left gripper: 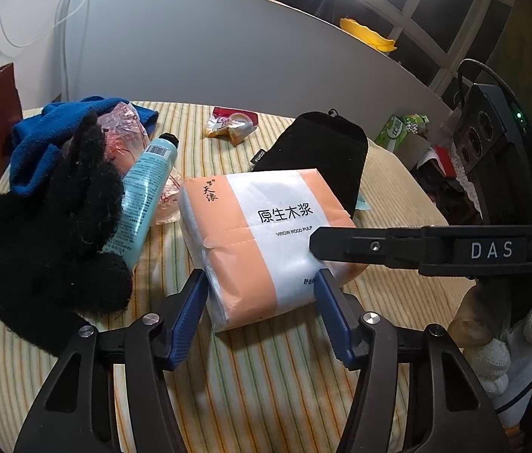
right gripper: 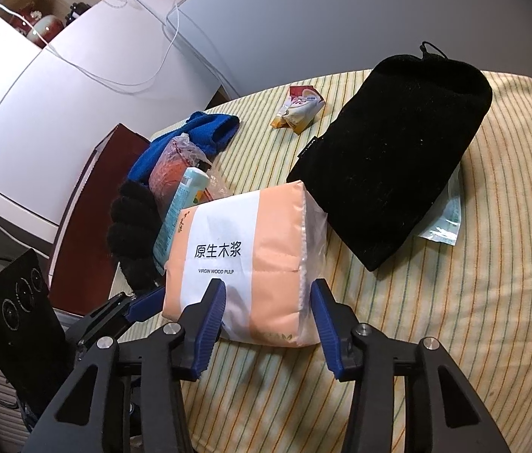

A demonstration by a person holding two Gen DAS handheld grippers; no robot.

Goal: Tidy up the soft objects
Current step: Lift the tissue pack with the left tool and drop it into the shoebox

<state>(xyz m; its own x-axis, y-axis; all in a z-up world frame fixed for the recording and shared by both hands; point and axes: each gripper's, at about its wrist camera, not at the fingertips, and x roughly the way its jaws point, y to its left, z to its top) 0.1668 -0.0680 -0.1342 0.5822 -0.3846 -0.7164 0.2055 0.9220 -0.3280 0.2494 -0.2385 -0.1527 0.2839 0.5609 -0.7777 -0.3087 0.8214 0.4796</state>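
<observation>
A peach-and-white tissue pack (left gripper: pixel 262 234) (right gripper: pixel 243 264) lies on the striped cloth. My left gripper (left gripper: pixel 262 294) has the pack's near end between its blue pads, which touch both sides. One of its fingers (right gripper: pixel 145 304) shows at the pack's left in the right wrist view. My right gripper (right gripper: pixel 268 302) straddles the pack's other end, one pad on the printed face and one at the clear side. One of its fingers (left gripper: pixel 341 245) lies across the pack's top in the left wrist view. A black glove (left gripper: pixel 58 226) (right gripper: pixel 133 226) and a blue towel (left gripper: pixel 50 132) (right gripper: pixel 205 128) lie to the left.
A light blue tube (left gripper: pixel 145 188) (right gripper: pixel 183 204) and a pink plastic bag (left gripper: pixel 122 132) lie between glove and pack. A black pouch (left gripper: pixel 322 151) (right gripper: pixel 398 158) lies behind the pack, a snack wrapper (left gripper: pixel 232 124) (right gripper: pixel 300 109) farther back. A white-gloved hand (left gripper: pixel 511 339) holds the right gripper.
</observation>
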